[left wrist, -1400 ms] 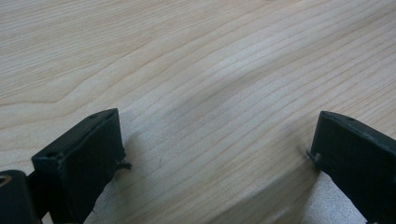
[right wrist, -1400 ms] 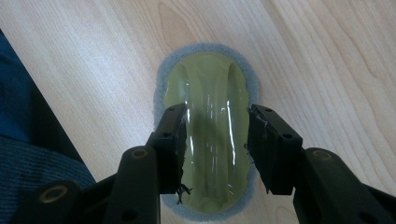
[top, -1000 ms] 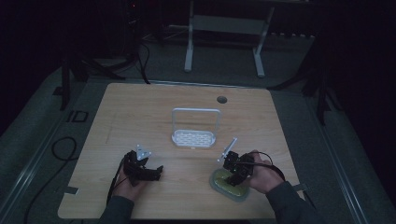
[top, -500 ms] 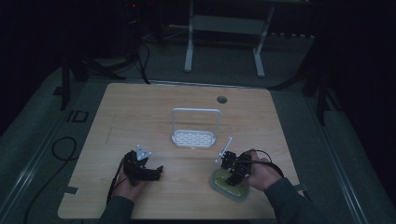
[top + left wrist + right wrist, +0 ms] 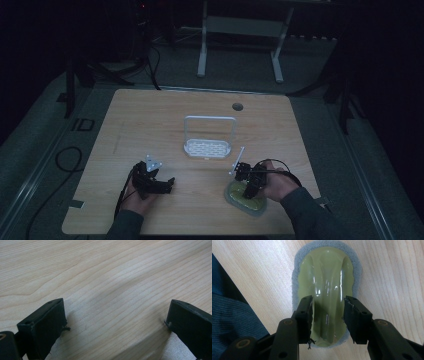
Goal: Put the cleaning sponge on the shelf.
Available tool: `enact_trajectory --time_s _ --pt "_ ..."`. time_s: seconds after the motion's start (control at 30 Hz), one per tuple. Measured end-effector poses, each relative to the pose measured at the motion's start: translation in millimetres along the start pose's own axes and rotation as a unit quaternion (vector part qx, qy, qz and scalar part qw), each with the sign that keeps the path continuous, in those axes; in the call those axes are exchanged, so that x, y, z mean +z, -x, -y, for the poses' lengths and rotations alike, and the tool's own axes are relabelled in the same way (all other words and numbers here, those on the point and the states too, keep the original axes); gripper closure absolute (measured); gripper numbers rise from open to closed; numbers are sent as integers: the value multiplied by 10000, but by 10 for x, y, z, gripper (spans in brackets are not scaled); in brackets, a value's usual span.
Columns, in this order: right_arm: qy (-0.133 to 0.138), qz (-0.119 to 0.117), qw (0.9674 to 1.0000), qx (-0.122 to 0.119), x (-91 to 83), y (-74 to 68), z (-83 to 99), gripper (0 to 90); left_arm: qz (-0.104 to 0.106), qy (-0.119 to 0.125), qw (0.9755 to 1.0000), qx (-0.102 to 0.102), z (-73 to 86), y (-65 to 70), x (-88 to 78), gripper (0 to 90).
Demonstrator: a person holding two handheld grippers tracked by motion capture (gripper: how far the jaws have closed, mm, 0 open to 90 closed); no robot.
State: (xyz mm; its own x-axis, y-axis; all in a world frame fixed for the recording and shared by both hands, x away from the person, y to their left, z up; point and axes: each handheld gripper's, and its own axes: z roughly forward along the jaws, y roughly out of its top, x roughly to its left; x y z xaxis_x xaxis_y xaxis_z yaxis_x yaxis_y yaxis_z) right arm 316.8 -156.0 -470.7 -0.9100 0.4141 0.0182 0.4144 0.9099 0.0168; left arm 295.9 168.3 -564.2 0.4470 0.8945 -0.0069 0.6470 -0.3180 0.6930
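Compared with a second ago, the right gripper has tipped lower over the sponge, and its grey plate, which stood up tall before, now leans further toward the desk. Its jaws have just been closing, with the raised yellow-green handle of the sponge between them. The left gripper and the white rack lie as they did.

The right hand comes in from the lower right of the high view, the sleeve behind it, and points the gripper down and to the left onto the sponge. In the right gripper view the two jaws stand on either side of the glossy handle ridge of the sponge; they look to be right against its flanks, though whether they already press on it is hard to say from this angle. The left hand rests on the desk near its front edge, gripper lying level and pointing right; in the left gripper view its jaws stand wide apart over bare wood, with nothing between them.

The sponge sits flat on the desk near the front right corner, well apart from the rack at the middle. Its grey foam rim shows around the handle. No brand, label or writing can be read anywhere.
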Motion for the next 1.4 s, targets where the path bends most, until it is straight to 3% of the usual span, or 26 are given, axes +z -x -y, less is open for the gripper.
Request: enact_trajectory --time_s 0.53,1.4 --pt "-198 -188 9995 -132 35 26 -52 705 -2 2 10000 0 0 0 1 25" --pt "-80 237 9982 -547 -111 18 -116 715 -1 1 10000 0 0 0 0 25"
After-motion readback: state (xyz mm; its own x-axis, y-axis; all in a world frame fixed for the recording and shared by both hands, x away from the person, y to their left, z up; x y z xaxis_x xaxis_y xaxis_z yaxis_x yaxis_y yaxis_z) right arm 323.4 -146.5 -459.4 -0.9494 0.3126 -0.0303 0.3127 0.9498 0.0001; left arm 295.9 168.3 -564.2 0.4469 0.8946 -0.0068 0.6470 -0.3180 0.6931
